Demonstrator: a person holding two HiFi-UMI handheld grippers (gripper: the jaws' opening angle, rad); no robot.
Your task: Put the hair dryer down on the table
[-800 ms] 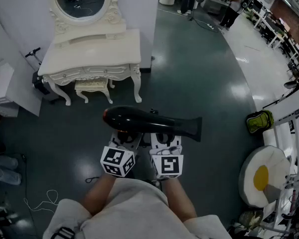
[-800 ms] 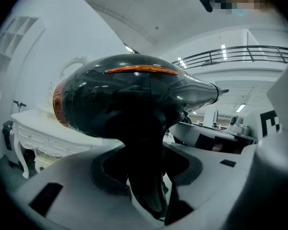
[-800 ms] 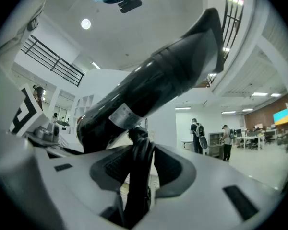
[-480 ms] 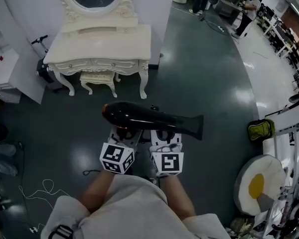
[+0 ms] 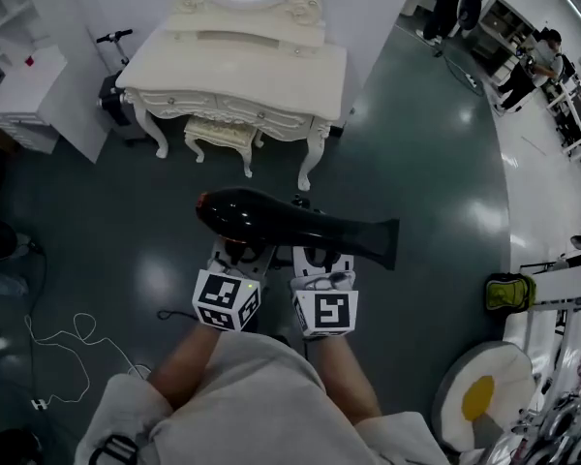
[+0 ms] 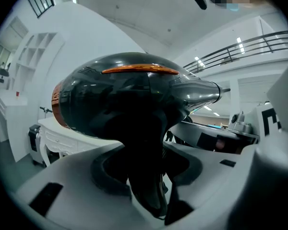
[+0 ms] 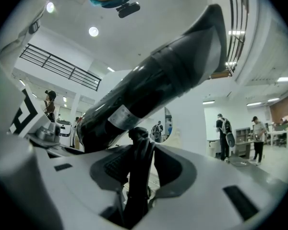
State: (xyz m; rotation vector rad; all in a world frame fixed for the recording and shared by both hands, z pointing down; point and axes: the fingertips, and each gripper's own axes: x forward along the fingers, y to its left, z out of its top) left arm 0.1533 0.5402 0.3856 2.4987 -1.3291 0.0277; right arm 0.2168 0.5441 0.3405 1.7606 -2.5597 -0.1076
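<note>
The hair dryer (image 5: pixel 290 229) is glossy black with an orange-red left end. The left gripper (image 5: pixel 240 257) and right gripper (image 5: pixel 321 260) are white, with black-and-white square-patterned cubes. The far surface (image 5: pixel 242 61) is cream and the floor (image 5: pixel 416 143) dark grey-green.

The head view is dim and flat, and straight lines bow toward its edges. Ahead of and beside the left gripper (image 5: pixel 240 256), the dark floor (image 5: pixel 436 153) carries soft, pale patches of glare from above. The glossy dryer (image 5: pixel 290 226) shows thin highlight streaks. Both gripper views are strongly fisheye, with black corners. Above the right gripper (image 7: pixel 141 176), round ceiling lights (image 7: pixel 93 31) are blown out. That gripper's nearest parts look soft, and the dryer's underside lies in shadow.
</note>
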